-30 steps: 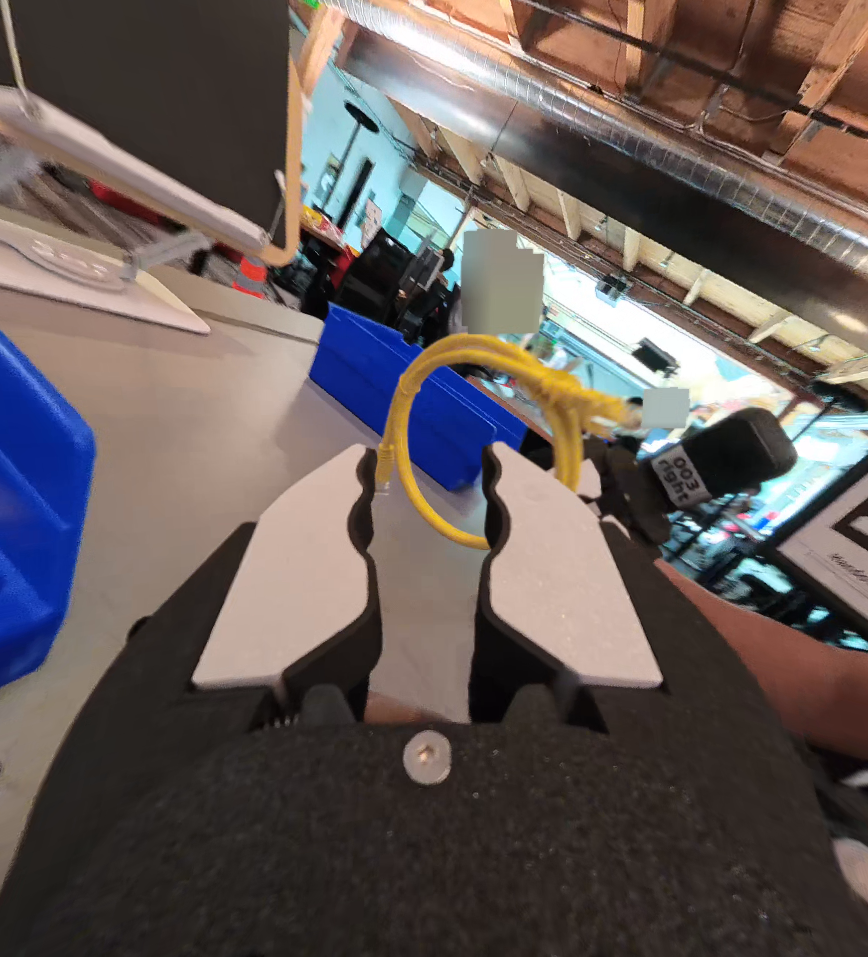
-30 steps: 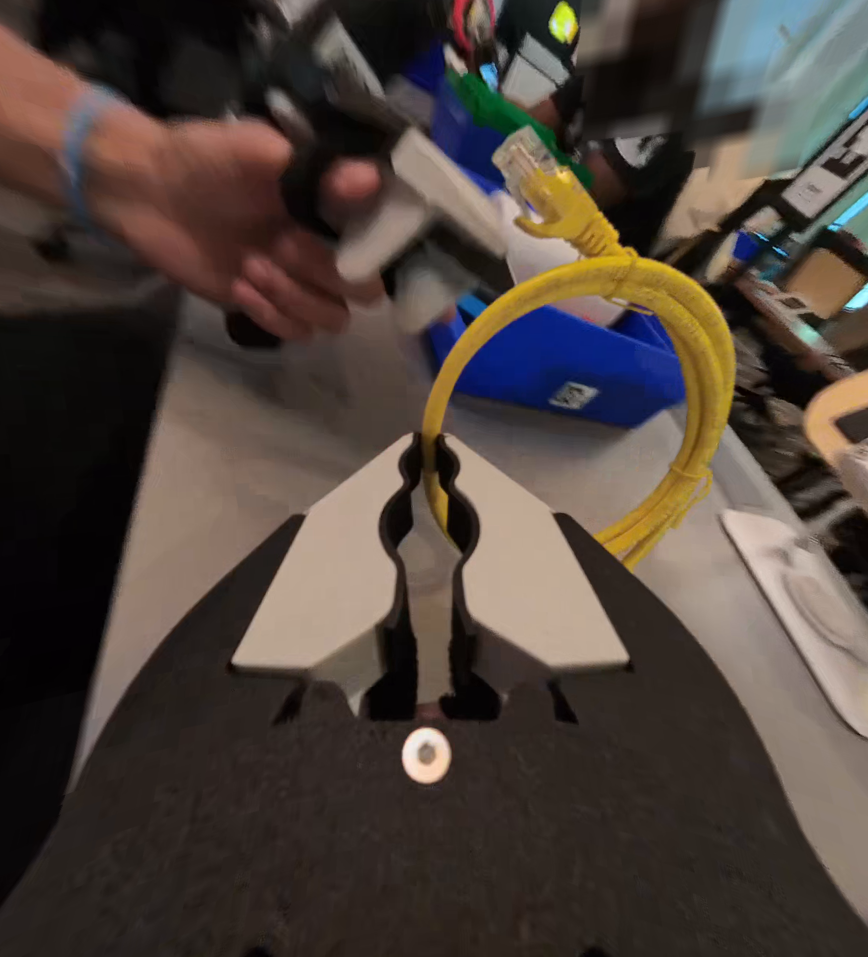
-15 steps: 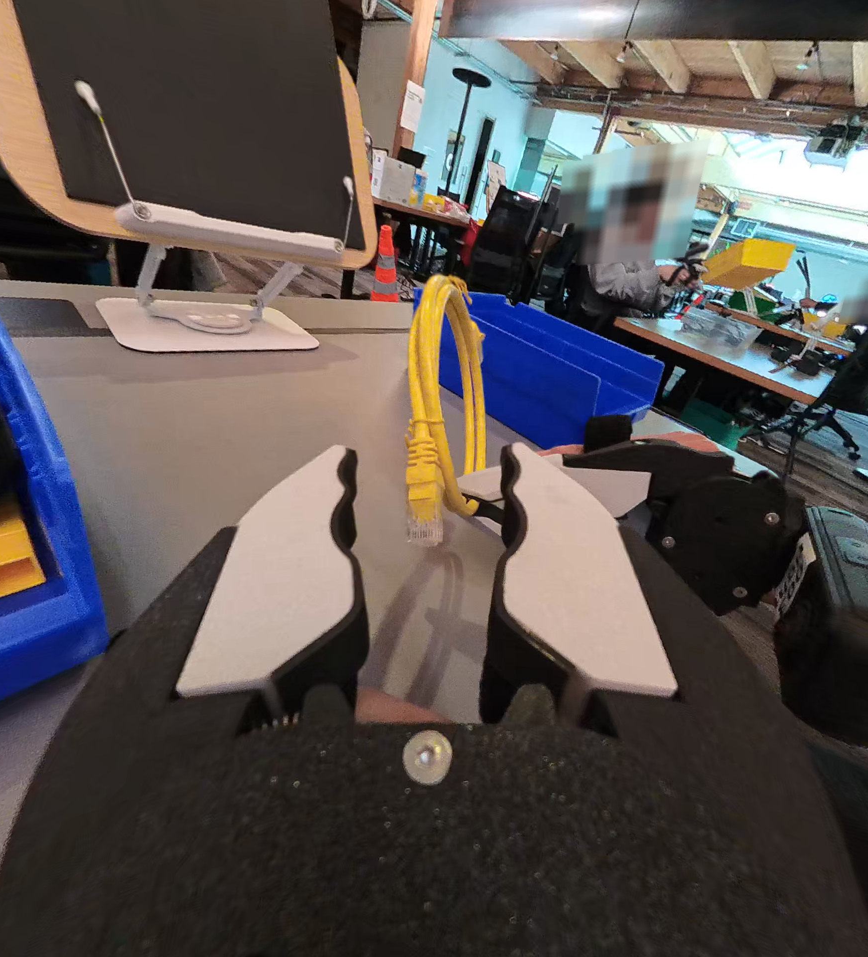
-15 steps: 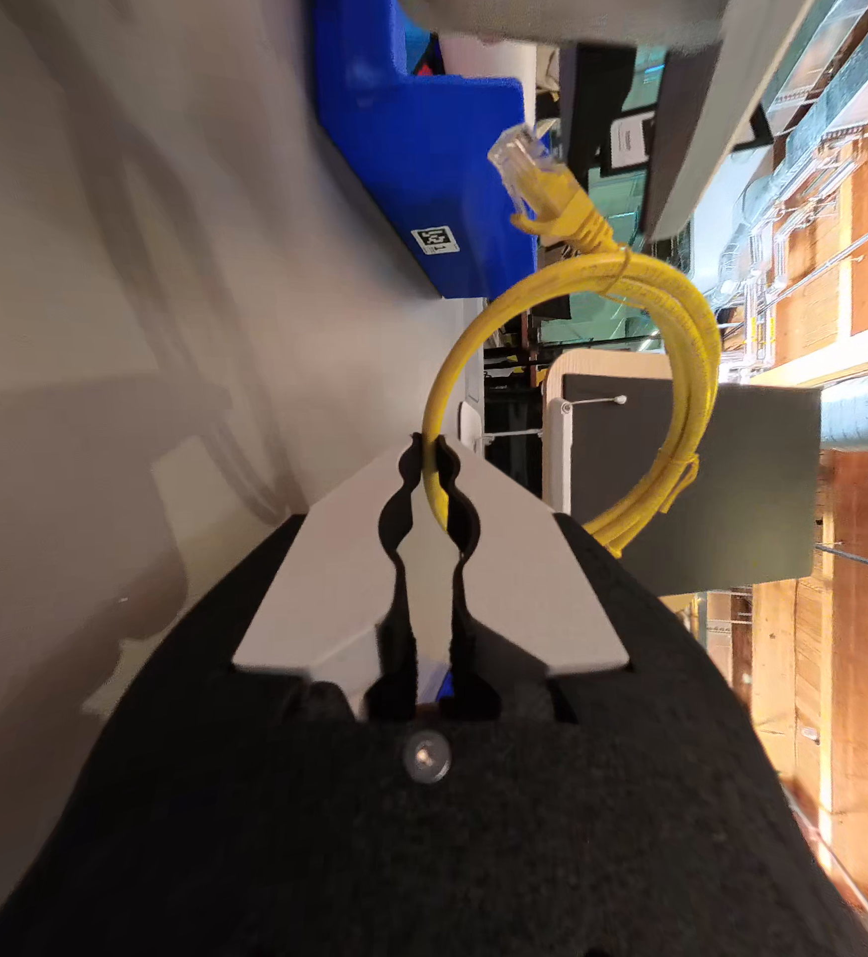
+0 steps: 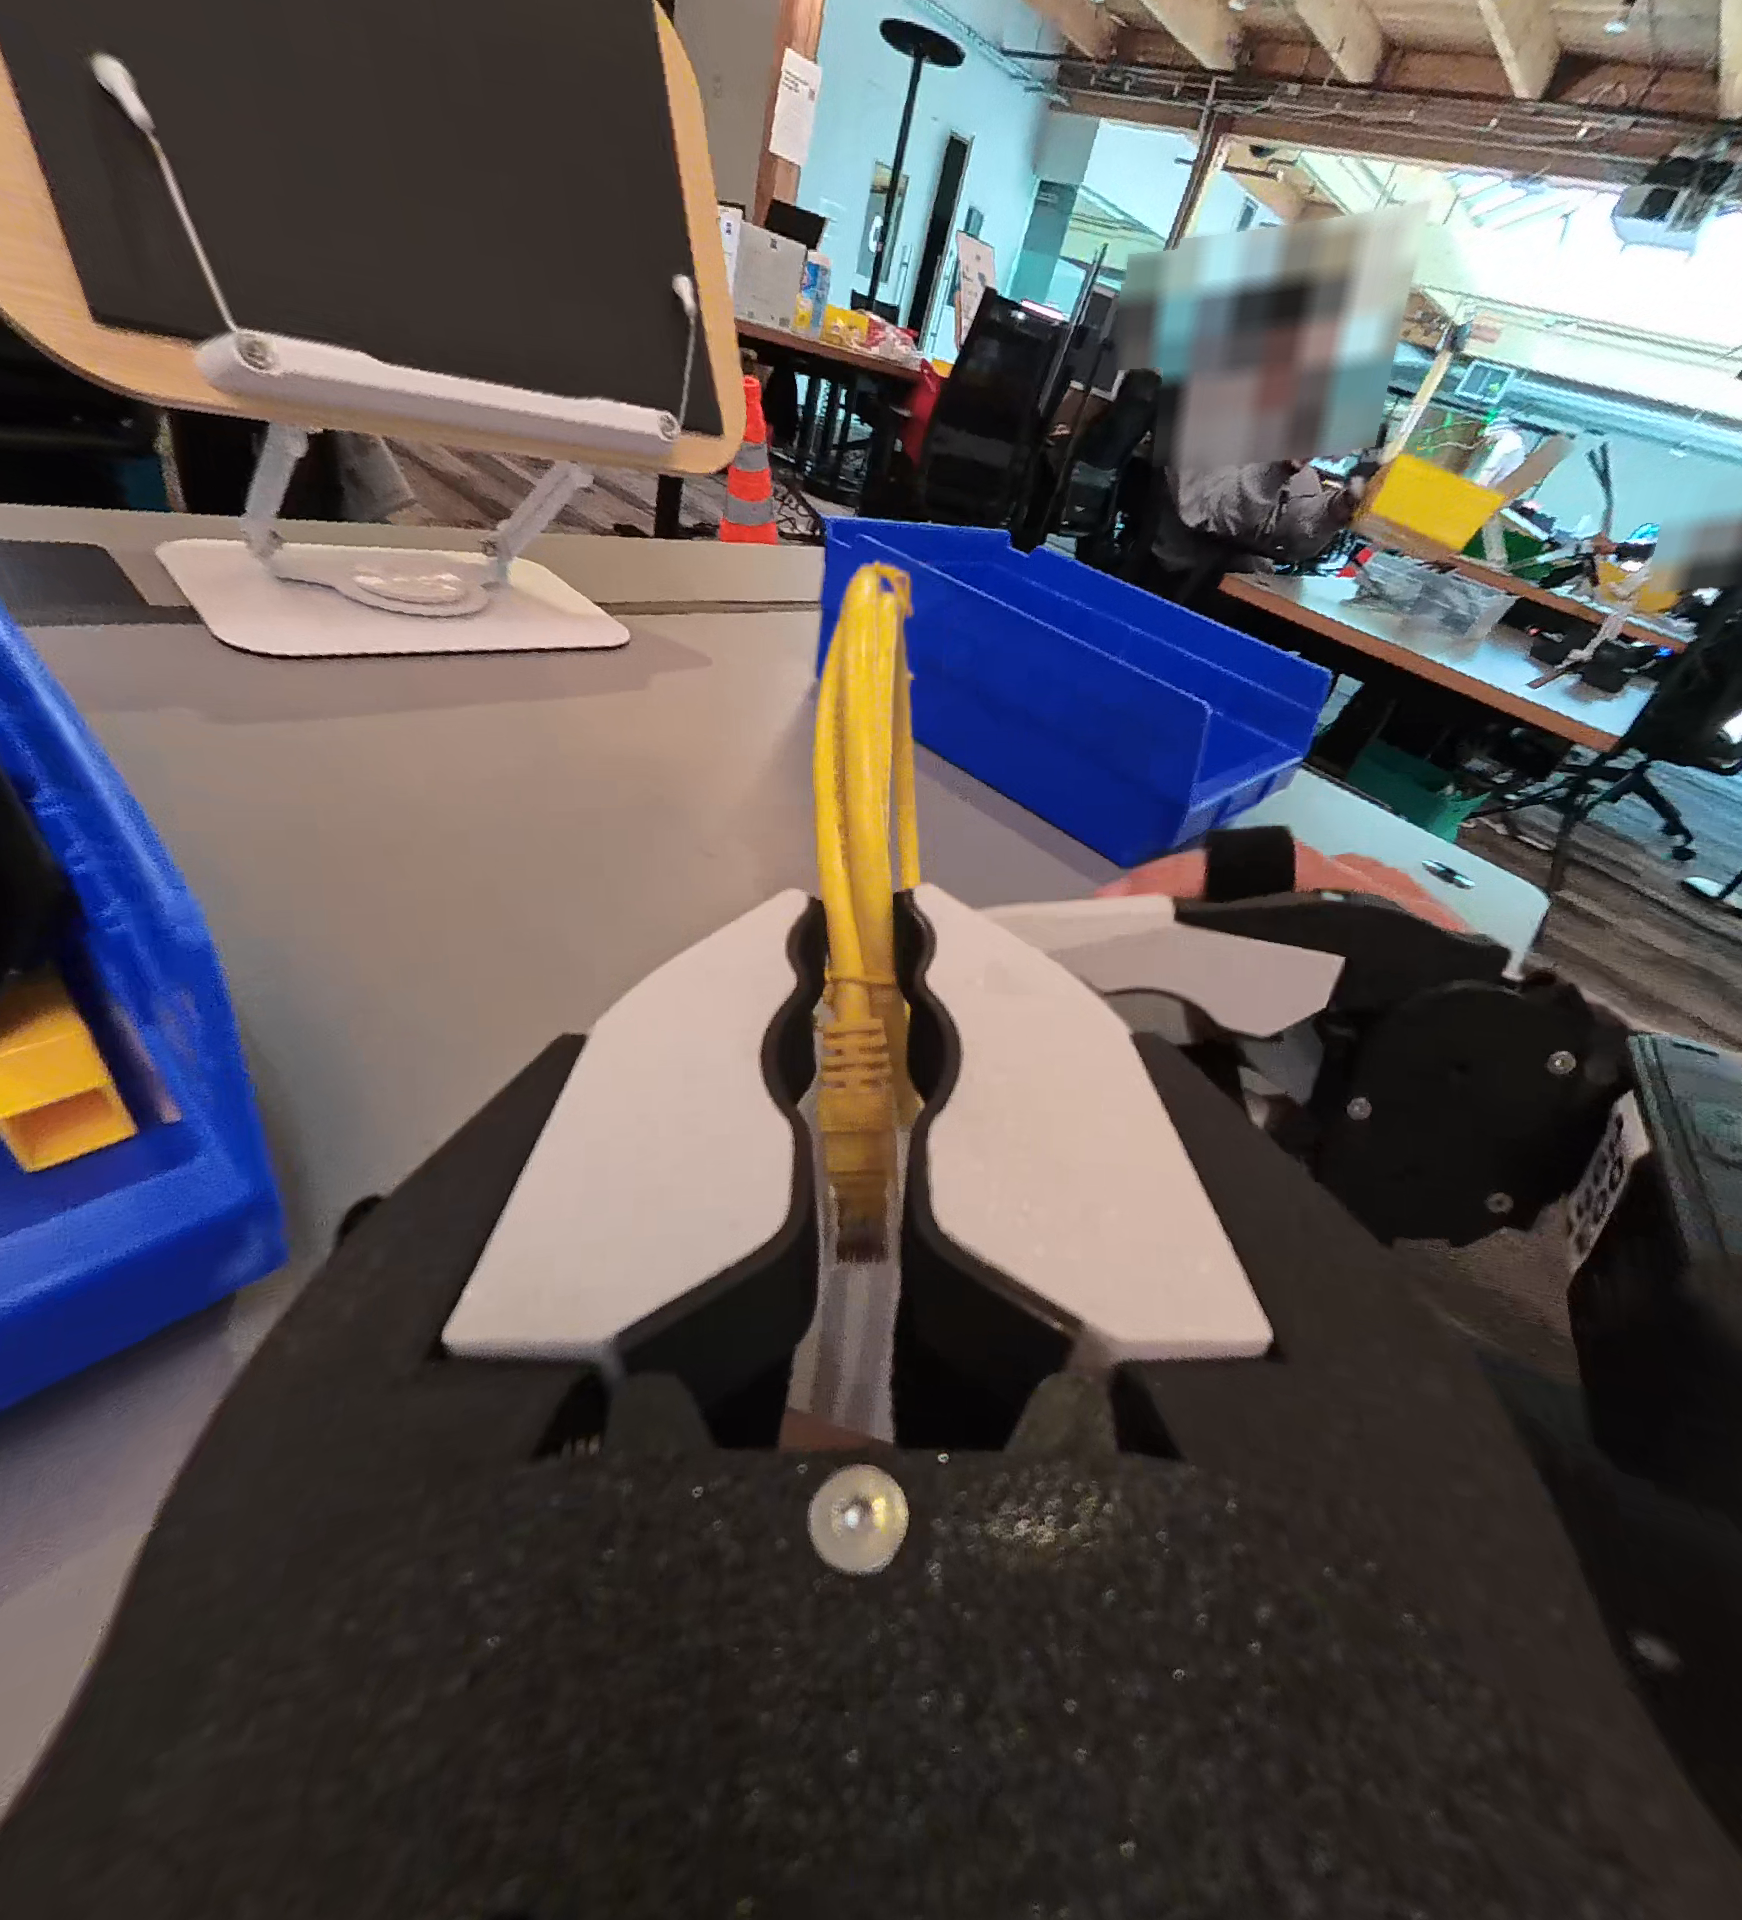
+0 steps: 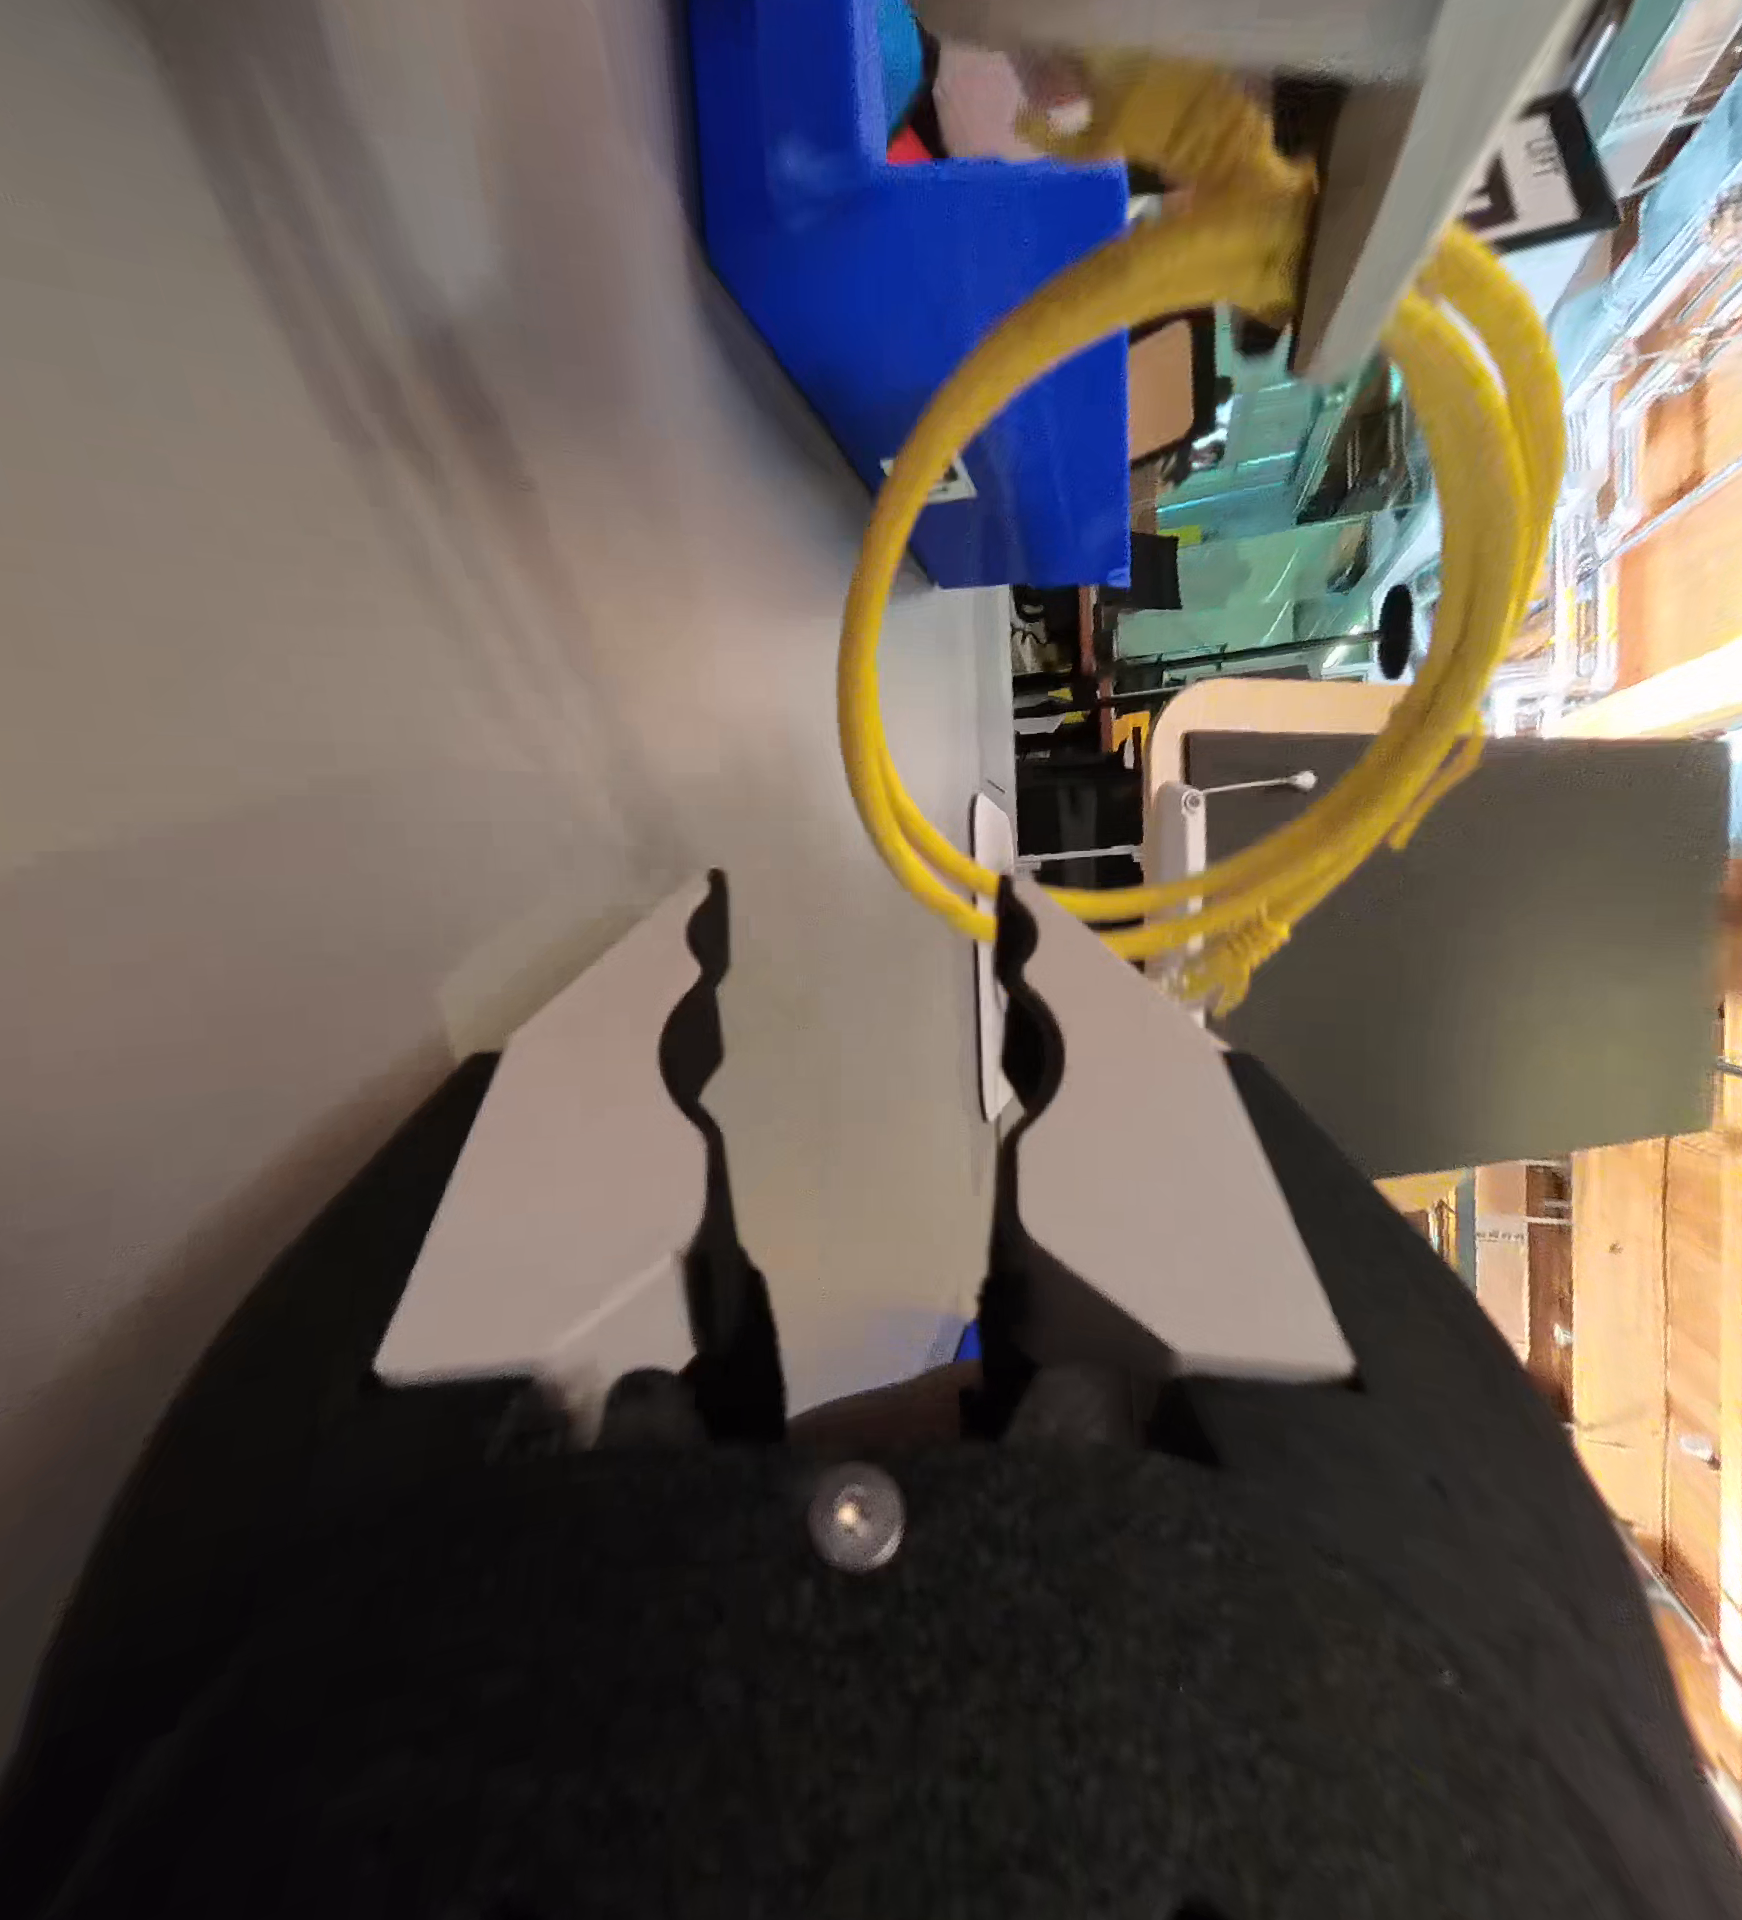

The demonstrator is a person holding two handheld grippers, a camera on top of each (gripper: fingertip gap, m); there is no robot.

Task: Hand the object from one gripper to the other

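A coiled yellow network cable point(image 5: 862, 790) stands upright between my left gripper's point(image 5: 859, 914) fingers, which are shut on its lower part and plug. In the right wrist view the same cable point(image 6: 1469, 582) hangs as a loop ahead. My right gripper point(image 6: 856, 883) is open, its right fingertip point(image 6: 1012, 914) just touching the loop's lower strand. The left gripper's grey finger point(image 6: 1366, 239) clamps the cable's top there. The right gripper's body point(image 5: 1449, 1101) shows at the right of the left wrist view, beside my left fingers.
A grey table point(image 5: 410, 831) lies below. A blue bin point(image 5: 1075, 696) stands ahead right, another blue bin point(image 5: 67, 1195) with a yellow part at the left. A tablet stand point(image 5: 379, 395) is at the back. People sit at far desks. The left gripper's tips are roughly 10 cm from the right gripper's.
My left gripper has closed on the yellow cable. My right gripper has opened and let go of it.
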